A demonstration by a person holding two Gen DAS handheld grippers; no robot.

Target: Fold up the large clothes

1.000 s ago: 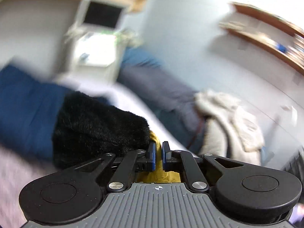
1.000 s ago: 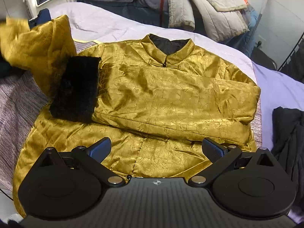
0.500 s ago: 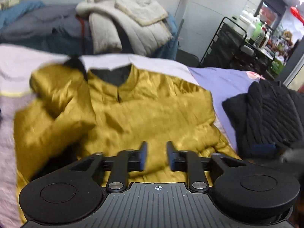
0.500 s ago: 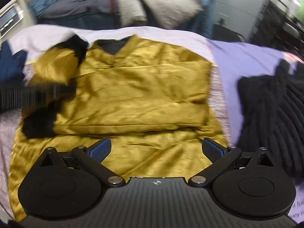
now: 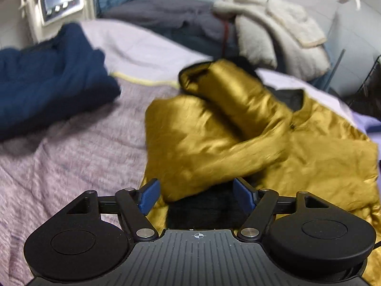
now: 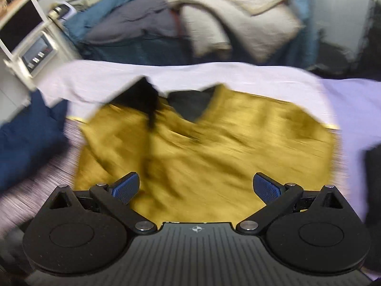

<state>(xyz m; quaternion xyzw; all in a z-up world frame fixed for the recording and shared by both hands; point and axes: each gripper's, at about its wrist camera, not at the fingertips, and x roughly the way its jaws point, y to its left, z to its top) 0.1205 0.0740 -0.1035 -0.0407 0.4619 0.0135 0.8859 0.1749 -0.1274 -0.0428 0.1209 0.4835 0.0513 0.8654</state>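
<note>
From your left hand's camera, your left gripper hangs with its jaws opening wide over the jacket on the bed, pinching nothing, its sleeve folded inward, while your right gripper hovers spread and empty above that jacket, probably ready for the next fold.

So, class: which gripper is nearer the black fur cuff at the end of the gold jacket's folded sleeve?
Left. The left gripper, opening, hangs right over the black fur cuff. The right gripper is open over the gold jacket body, apart from it.
</note>
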